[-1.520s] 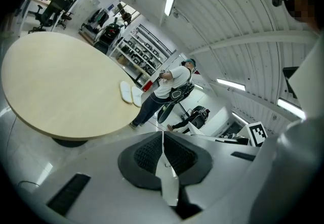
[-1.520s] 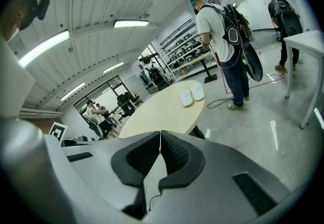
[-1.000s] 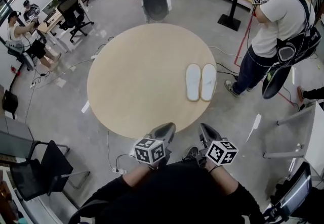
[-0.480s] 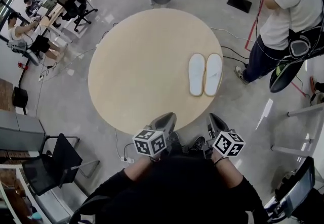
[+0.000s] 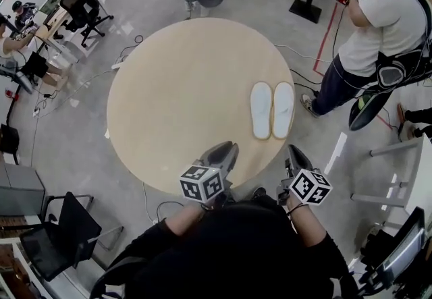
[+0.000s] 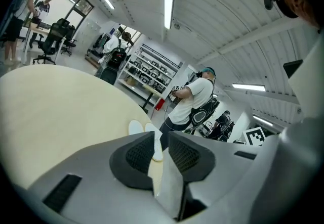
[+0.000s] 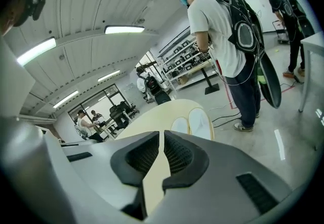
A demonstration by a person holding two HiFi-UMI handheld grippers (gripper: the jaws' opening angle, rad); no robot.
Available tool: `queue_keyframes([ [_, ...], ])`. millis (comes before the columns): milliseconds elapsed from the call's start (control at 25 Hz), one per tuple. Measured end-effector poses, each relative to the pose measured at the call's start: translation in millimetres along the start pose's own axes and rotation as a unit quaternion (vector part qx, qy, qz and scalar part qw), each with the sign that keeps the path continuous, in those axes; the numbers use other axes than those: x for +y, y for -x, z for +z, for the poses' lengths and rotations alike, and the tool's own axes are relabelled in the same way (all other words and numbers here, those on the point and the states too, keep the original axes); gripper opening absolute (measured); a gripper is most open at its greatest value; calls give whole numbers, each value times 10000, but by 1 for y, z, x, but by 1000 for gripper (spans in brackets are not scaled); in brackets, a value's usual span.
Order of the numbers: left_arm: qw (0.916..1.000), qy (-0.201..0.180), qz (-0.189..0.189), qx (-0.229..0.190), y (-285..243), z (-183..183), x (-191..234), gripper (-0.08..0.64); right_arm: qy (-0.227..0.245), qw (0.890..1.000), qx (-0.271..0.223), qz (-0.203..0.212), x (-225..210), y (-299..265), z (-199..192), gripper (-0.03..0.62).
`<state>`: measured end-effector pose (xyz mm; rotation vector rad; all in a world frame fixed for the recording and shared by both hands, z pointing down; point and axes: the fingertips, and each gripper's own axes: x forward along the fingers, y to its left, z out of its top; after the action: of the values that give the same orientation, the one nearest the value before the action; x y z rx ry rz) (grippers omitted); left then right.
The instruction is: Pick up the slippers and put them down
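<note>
Approaching 2 slippers (image 5: pixel 272 110) laid side by side near the right edge of the desk (image 5: pixel 175 88): the left gripper (image 5: pixel 223 154) jaws are opening, empty; the right gripper (image 5: pixel 297 156) jaws, pressed together, should be spread before a rim is pinched.

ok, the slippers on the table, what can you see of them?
A pair of white slippers, flat and soft-looking, with rounded ends and plain surfaces. They lie side by side, parallel, inner edges close or touching, near the right edge of the round light-wood table in the head view. Only the table touches them.
</note>
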<state>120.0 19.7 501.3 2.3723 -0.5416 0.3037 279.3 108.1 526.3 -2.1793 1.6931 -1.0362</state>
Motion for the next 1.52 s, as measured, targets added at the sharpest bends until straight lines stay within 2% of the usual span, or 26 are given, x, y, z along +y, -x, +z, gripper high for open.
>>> queue_keyframes([
  [80, 10000, 9, -69, 64, -4, 2, 9, 164, 76, 9997, -79, -199, -3, -7, 5, 33],
  [160, 9997, 30, -158, 175, -12, 2, 15, 175, 140, 9993, -103, -333, -7, -14, 8, 123],
  [240, 9993, 48, -221, 283, -24, 3, 20, 176, 174, 9989, -88, -430, -15, -22, 12, 153],
  [440, 9984, 102, -144, 544, -66, 13, 31, 175, 69, 9987, 1, -511, -46, -55, 25, 161],
  [720, 9973, 175, 97, 712, -152, 27, 38, 175, -128, 9989, 224, -379, -99, -118, 60, 161],
  [880, 9947, 223, 244, 971, -206, 13, 47, 175, -158, 9982, 489, -324, -129, -151, 65, 160],
  [1160, 9877, 636, 609, 1289, -290, -8, 76, 175, -171, 9935, 1108, -207, -172, -211, 65, 160],
  [1360, 9820, 682, 827, 1555, -307, -36, 103, 175, -146, 9883, 1488, -304, -187, -236, 40, 161],
  [1520, 9788, 510, 960, 1737, -327, -49, 118, 175, -131, 9843, 1738, -276, -199, -261, 28, 160],
])
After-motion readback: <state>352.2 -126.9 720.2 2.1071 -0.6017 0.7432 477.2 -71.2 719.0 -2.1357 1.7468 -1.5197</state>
